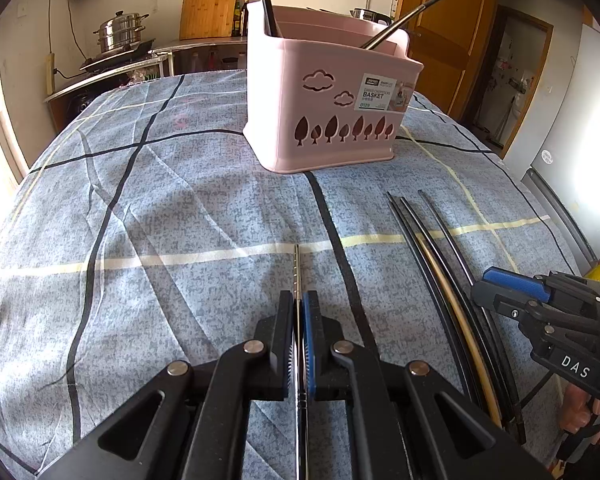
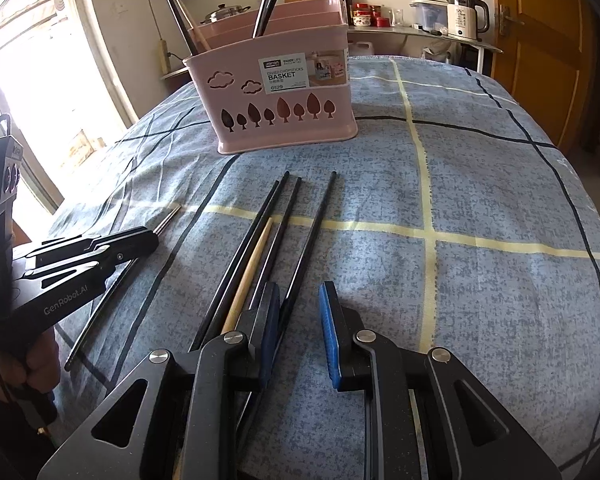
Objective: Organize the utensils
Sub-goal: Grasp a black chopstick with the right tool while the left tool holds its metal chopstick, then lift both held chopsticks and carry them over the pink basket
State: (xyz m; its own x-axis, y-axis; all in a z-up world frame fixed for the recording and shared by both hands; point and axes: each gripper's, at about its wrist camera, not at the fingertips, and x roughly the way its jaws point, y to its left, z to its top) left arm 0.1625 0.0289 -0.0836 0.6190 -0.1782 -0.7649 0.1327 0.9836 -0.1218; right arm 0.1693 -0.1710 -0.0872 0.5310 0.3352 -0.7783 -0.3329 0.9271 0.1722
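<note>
My left gripper (image 1: 299, 298) is shut on a thin metal chopstick (image 1: 297, 268) that lies low over the blue checked cloth; in the right wrist view the left gripper (image 2: 156, 235) shows the chopstick tip (image 2: 171, 215) poking out ahead. To its right lie several black chopsticks (image 1: 428, 236) and one wooden chopstick (image 2: 252, 264). My right gripper (image 2: 300, 294) stands open just above their near ends, with one black chopstick (image 2: 318, 216) running in between its fingers beside the left pad. A pink basket (image 2: 284, 120) stands behind, with several chopsticks upright in it.
The tablecloth (image 1: 160, 220) drops off at the edges all round. Behind the table are a counter with a steel pot (image 1: 122, 32), a cutting board (image 1: 210, 6), a kettle (image 2: 466, 16) and jars. A wooden door (image 2: 540, 40) is at the right.
</note>
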